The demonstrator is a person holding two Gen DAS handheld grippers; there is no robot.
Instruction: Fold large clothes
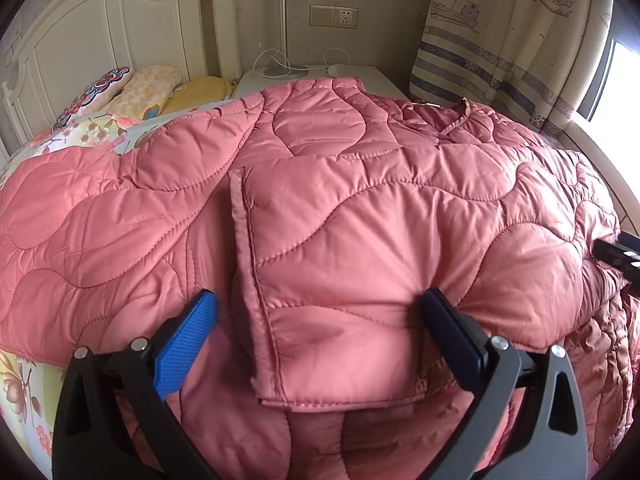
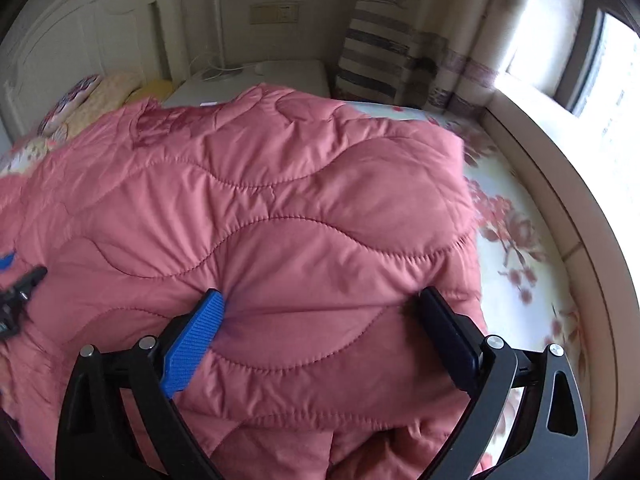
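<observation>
A: Where is your big pink quilted coat [image 1: 360,208]?

B: It lies spread out on the flowery bed sheet [image 2: 516,216], just under both of your grippers.

A: What is your left gripper [image 1: 320,312] doing?

B: Its jaws stand wide apart. The coat's flap with the stitched edge lies between them, but the pads do not squeeze it.

A: And your right gripper [image 2: 320,308]?

B: Its jaws are wide apart too. A puffy part of the coat sits between them, and nothing is held.

A: Can you read any words?

B: No. The curtain [image 1: 516,40] has boat drawings and stripes. The wall socket [image 1: 334,16] shows no words I can read.
</observation>
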